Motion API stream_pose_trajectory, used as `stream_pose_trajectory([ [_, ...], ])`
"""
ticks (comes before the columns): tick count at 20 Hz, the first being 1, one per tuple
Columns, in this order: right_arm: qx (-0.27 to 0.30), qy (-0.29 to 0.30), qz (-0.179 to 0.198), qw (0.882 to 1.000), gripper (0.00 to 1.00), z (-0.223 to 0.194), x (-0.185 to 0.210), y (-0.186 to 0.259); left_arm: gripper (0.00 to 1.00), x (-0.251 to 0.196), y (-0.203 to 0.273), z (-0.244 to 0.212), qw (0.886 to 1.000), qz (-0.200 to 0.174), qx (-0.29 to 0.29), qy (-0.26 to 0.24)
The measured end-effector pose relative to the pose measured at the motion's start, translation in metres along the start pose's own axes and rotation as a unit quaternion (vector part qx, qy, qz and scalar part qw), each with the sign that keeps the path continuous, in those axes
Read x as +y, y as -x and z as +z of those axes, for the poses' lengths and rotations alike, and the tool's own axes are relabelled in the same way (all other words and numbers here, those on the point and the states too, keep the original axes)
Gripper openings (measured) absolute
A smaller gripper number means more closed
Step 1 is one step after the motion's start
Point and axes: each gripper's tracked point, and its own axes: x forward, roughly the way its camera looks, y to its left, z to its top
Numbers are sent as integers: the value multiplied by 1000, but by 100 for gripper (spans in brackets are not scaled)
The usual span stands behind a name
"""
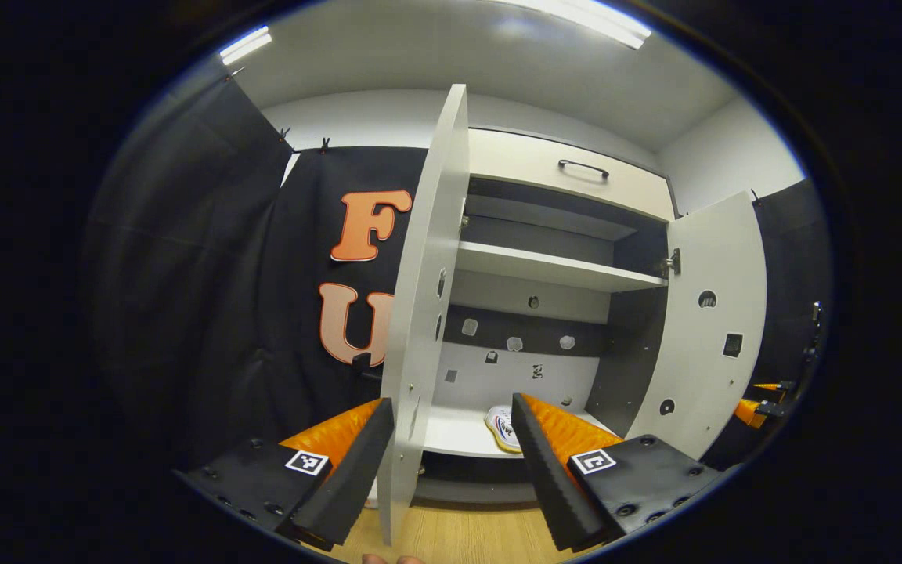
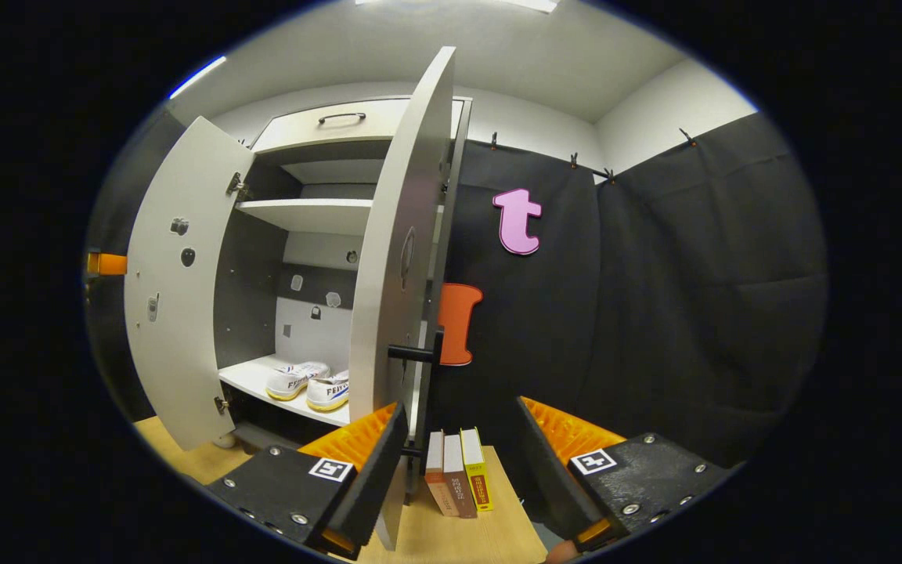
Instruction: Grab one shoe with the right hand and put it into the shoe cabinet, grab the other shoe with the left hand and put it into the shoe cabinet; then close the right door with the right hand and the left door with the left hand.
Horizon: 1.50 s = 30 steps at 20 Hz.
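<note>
The white shoe cabinet stands with both doors swung out. In the right gripper view two white shoes [image 2: 294, 380] [image 2: 331, 392] sit side by side on the bottom shelf [image 2: 251, 376]. In the left gripper view one shoe's toe [image 1: 502, 429] peeks out beside a finger. My left gripper [image 1: 451, 470] is open, and the left door [image 1: 420, 329], seen edge-on, rises between its fingers close to the left one. My right gripper [image 2: 459, 462] is open just right of the right door [image 2: 396, 258], whose dark handle [image 2: 416, 354] sticks out above its left finger.
The upper shelf [image 1: 553, 266] and a drawer [image 1: 576, 168] sit above the shoes. Three books [image 2: 459, 474] stand on the wooden floor beside the cabinet, between my right gripper's fingers. Black cloth walls close in on both sides. The other gripper's orange body [image 1: 764, 403] shows past the right door [image 1: 705, 321].
</note>
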Motion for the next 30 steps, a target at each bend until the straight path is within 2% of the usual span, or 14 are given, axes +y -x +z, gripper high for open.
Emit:
stream_pose_trajectory([
  [7,-7,2,41,999,72,5,44,-5,96,-1,-1,-8,1000,-7,5,2],
  [12,-7,-12,76,997,71,7,69,-11,98,-1,3,-1,1000,-9,-7,6],
  [15,-3,-40,98,994,71,5,81,-16,96,2,8,7,1000,-4,-19,-2],
  [19,0,-52,103,993,71,3,89,-28,96,16,29,21,1000,-5,-27,-5],
  [23,7,-77,133,988,71,2,115,-38,95,38,42,28,999,9,-32,-13],
  [25,6,-74,135,988,71,1,128,-48,96,54,48,31,999,25,-35,-19],
  [27,4,-80,135,988,77,3,143,-62,96,68,52,30,999,37,-34,-19],
  [28,8,-89,133,987,89,1,151,-72,96,73,51,30,999,40,-33,-16],
  [30,16,-105,138,985,98,-1,175,-90,95,86,55,27,998,48,-29,-15],
])
